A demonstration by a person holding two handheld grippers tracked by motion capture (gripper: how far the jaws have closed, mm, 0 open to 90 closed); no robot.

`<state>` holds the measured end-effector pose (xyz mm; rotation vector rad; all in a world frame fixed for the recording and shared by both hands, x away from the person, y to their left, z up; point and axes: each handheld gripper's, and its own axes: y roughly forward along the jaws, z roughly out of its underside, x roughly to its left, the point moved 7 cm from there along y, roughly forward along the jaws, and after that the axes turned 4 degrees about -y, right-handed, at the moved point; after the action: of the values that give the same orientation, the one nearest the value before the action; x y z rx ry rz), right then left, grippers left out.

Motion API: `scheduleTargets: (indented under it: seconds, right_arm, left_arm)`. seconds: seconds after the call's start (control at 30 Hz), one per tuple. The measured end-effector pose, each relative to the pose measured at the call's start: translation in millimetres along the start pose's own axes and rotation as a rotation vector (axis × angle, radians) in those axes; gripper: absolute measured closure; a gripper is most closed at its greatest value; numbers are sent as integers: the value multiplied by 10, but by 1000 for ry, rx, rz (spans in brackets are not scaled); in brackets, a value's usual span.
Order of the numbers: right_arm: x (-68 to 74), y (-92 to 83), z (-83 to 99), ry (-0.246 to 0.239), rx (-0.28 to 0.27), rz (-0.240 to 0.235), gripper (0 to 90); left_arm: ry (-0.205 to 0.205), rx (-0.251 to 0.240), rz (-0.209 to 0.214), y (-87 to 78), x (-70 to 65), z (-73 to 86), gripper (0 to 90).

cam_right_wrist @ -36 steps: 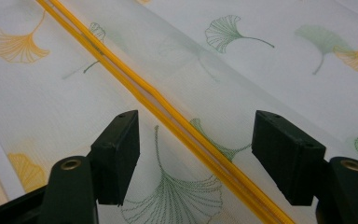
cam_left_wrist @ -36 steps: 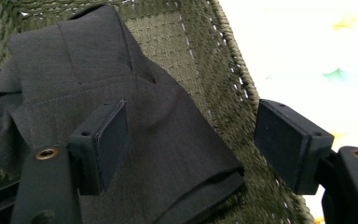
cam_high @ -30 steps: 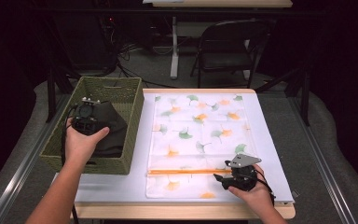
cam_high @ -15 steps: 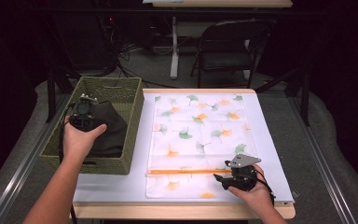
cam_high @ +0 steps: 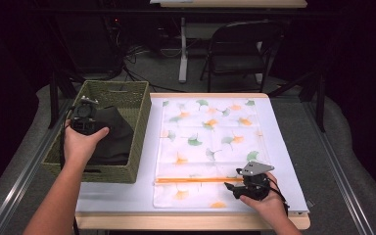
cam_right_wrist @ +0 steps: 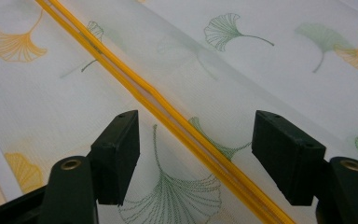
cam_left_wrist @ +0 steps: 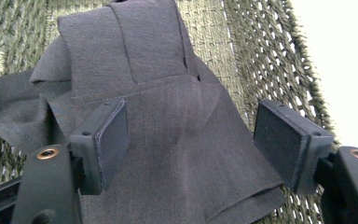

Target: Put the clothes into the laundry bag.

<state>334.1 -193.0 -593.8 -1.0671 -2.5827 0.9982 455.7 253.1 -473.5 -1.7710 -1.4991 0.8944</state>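
The left gripper (cam_high: pixel 83 116) hangs over the woven basket (cam_high: pixel 139 132) at the left edge of the desk (cam_high: pixel 284 152), its jaws spread wide just above the crumpled dark cloth (cam_left_wrist: pixel 168 140) that lies inside the basket, gripping nothing. The right gripper (cam_high: pixel 250 182) sits low at the near right of the desk over the white mesh bag (cam_high: pixel 210 147) printed with green and orange leaves. Its jaws stand open on either side of the bag's orange zipper (cam_right_wrist: pixel 177 126) without pressing it.
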Motion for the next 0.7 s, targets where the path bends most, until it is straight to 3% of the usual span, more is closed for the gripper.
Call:
scheduleTargets:
  seconds: [0.17, 0.6, 0.7]
  right_arm:
    - [6, 8, 0, -3, 1, -3, 321]
    - [11, 22, 6, -1, 5, -9, 323]
    - [10, 22, 6, 1, 4, -9, 323]
  left_arm:
    - [-5, 8, -9, -10, 51, -29, 265]
    - [-83, 22, -67, 42, 317, -104, 237]
    - [-83, 22, -67, 42, 317, -104, 237]
